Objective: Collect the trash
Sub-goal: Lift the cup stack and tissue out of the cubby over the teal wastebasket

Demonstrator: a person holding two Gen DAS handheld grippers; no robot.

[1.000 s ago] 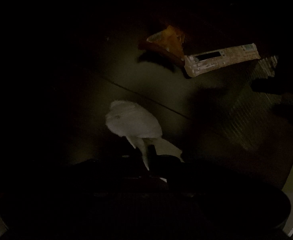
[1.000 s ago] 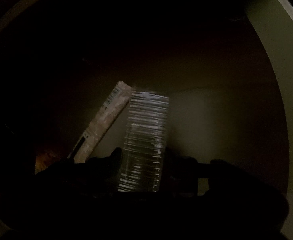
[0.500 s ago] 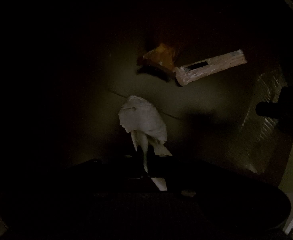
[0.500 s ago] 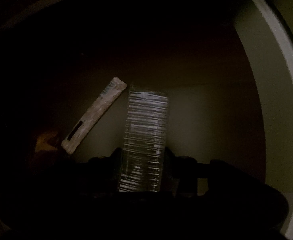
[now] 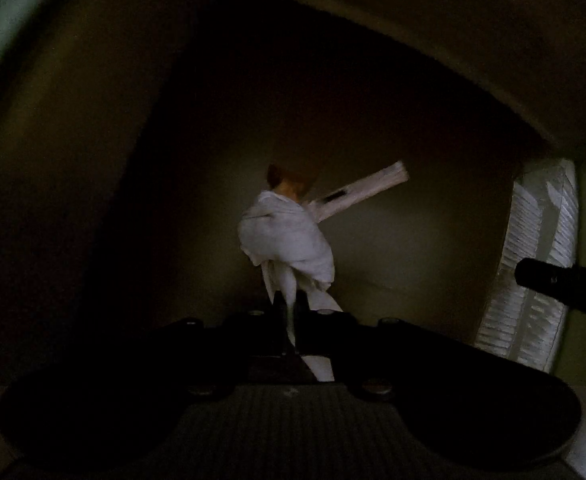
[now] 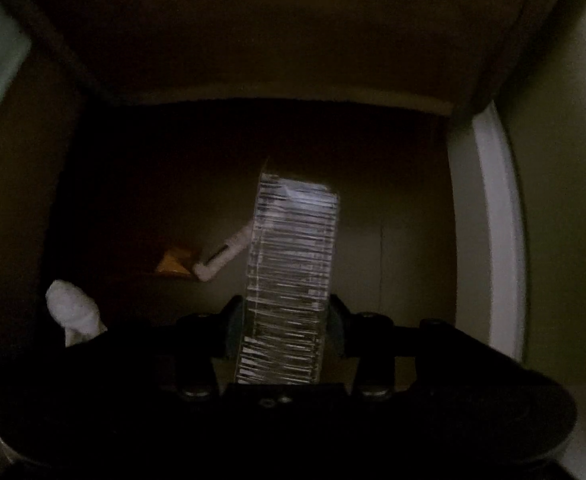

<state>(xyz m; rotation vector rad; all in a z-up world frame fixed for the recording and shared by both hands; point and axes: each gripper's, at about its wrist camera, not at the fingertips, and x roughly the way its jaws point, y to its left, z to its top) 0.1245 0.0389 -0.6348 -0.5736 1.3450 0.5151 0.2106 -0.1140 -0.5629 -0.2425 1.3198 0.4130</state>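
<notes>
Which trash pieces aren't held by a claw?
The orange wrapper and the long pale wrapper lie loose; the tissue and ribbed clear plastic are clamped.

Very dim. Dark olive floor point(image 6: 405, 264) at centre, darker recess point(image 6: 133, 184) toward 9 o'clock. Pale wall point(image 6: 565, 200) with white trim point(image 6: 497, 240) at 3 o'clock. Overhanging ledge point(image 6: 277, 40) at 12 o'clock.

No legible text; wrapper point(image 5: 359, 194) print too dim.
</notes>
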